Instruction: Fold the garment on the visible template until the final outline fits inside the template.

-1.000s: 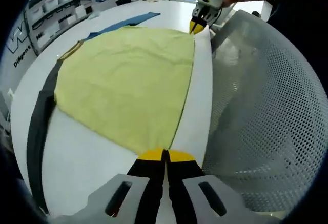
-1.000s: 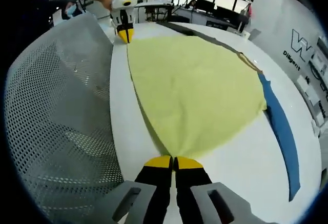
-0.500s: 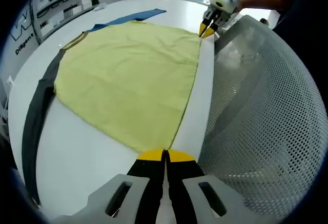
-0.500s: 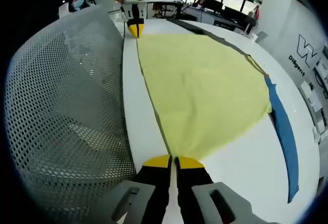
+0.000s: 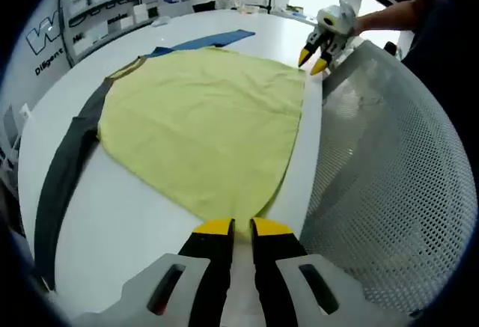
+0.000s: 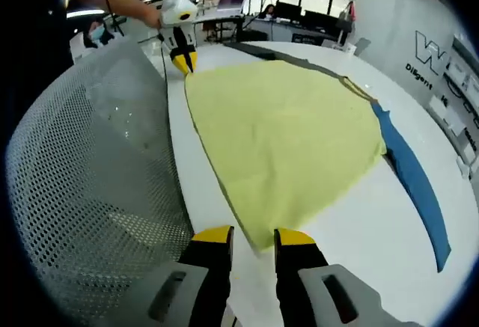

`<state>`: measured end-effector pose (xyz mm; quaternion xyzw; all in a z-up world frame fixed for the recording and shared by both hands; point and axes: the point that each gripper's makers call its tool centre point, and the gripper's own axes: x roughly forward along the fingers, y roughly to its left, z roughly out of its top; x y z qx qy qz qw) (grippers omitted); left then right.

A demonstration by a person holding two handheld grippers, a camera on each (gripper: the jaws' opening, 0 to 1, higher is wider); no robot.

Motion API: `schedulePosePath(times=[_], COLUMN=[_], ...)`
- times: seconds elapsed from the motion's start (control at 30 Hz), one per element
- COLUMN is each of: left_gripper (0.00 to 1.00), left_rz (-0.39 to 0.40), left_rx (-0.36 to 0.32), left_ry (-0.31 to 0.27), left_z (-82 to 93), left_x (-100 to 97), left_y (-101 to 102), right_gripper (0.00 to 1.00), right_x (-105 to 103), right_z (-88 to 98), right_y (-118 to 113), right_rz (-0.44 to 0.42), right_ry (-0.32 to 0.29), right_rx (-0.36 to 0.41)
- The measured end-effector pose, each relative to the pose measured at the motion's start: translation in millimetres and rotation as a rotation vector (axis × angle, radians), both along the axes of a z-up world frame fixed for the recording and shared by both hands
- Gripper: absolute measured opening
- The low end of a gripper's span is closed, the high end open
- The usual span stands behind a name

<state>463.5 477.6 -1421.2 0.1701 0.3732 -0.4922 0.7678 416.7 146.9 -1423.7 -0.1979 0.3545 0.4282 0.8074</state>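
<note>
A yellow garment (image 5: 202, 125) lies spread flat on the white table (image 5: 142, 222), with a dark grey sleeve (image 5: 67, 170) on one side and a blue sleeve (image 5: 209, 40) on the other. My left gripper (image 5: 242, 228) is open by a small gap at one hem corner, with nothing held. At the other hem corner my right gripper (image 6: 253, 236) stands open wider, the cloth edge lying just ahead of its jaws. The right gripper (image 5: 318, 56) also shows far across the garment, tips apart. In the right gripper view the left gripper (image 6: 182, 59) sits at the far hem corner of the garment (image 6: 284, 132).
A grey mesh chair back (image 5: 389, 177) presses close along the table edge beside the hem, also seen as the chair back (image 6: 90, 192). The blue sleeve (image 6: 415, 185) trails toward the far table side. Shelves with bins and a person stand in the background.
Both grippers were shut on the hem corners; both now have their jaws apart and the cloth lies released on the table. Both cameras have shifted slightly.
</note>
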Motion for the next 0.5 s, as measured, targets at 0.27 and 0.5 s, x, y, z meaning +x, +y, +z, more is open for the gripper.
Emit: schedulePosePath(times=[0.27,0.5], left_gripper=[0.34,0.41], left_rz=[0.218,0.412], left_rx=[-0.049,-0.054], left_ry=[-0.087,-0.119], left_z=[10.5,11.3], left_x=[37.0,66.0], left_y=[39.0,76.6], right_gripper=[0.44,0.57], right_x=[8.1,17.9], right_z=[17.7,30.3], right_y=[-2.4,-2.3], right_rz=[-0.086,-0.132], right_ry=[-0.051,-0.077], right_rx=[0.091,0.138])
